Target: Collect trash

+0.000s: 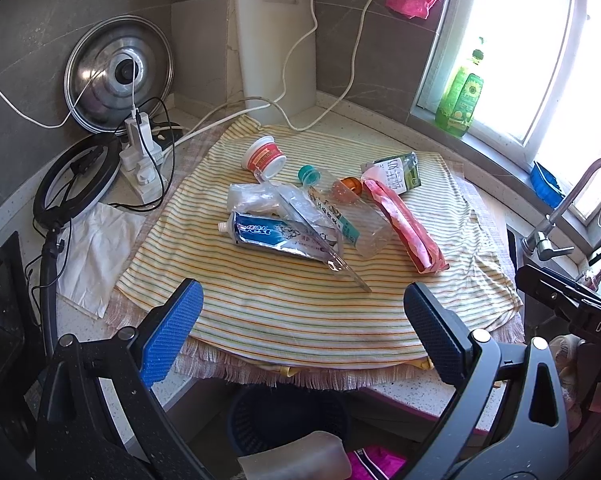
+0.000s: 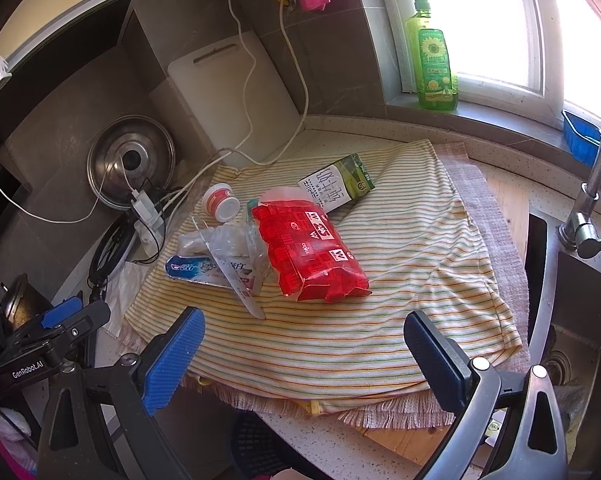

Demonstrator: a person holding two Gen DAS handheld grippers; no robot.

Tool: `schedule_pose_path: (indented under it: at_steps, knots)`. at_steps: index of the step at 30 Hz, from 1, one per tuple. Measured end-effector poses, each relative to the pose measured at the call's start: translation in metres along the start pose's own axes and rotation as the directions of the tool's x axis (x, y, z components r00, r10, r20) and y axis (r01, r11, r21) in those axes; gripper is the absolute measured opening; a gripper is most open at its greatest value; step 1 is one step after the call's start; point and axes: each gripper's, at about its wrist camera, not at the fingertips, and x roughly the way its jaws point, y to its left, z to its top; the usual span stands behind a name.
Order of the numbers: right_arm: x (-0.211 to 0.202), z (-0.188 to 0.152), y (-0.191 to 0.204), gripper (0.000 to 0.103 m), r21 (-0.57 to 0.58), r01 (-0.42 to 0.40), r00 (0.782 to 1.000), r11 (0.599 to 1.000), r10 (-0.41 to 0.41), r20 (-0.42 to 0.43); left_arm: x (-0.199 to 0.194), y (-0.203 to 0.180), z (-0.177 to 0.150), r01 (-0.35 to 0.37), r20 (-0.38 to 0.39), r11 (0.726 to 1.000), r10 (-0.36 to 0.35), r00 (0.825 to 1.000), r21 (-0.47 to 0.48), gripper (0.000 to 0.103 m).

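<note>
Both tools spread wide, nothing between the pads. Left tool [image 1: 303, 328] hangs over the near edge of the striped cloth [image 1: 284, 312]; right tool [image 2: 304, 344] does the same from the sink side. Each tool's body shows at the edge of the other's view.

Trash sits in one cluster mid-cloth, on the counter [image 2: 332, 136]:
- toothpaste tube [image 1: 274, 236], blue and silver, flat, cap end pointing left
- crumpled clear plastic bag [image 1: 256, 198] lying partly over the tube, just behind it
- clear plastic bottle [image 1: 340, 208] with teal cap, on its side, touching the bag
- small white tub [image 1: 263, 157] with red label, tipped on its side at the back left of the pile
- red wrapper pack [image 2: 308, 248], long, lying diagonal at the right side of the pile, over the bottle
- green and white carton [image 2: 338, 182], on its side, at the far end of the red pack, touching it
- a small orange item [image 1: 350, 185] between bottle and red pack; could be a cap, too small to tell

A thin clear strip [image 1: 340, 268] sticks out from the pile toward the left tool.

Surroundings: dark mesh bin [image 1: 288, 420] below the counter edge, under the left tool. Pot lid [image 1: 118, 74] leans on the wall at left, white cutting board [image 1: 276, 48] stands in the corner, green dish soap bottle [image 2: 434, 60] on the windowsill, faucet [image 2: 596, 184] and sink at right. White cables run along the back of the counter.
</note>
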Motion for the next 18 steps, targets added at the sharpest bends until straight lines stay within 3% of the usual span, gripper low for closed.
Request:
schedule_pose_path:
  at_steps: [18]
  knots:
    - [0.022,0.003,-0.011,0.102,0.021,0.023,0.996,1.0,-0.021,-0.091,0.014,0.013,-0.006,0.0,-0.026,1.0,-0.001,1.0,-0.022,0.102]
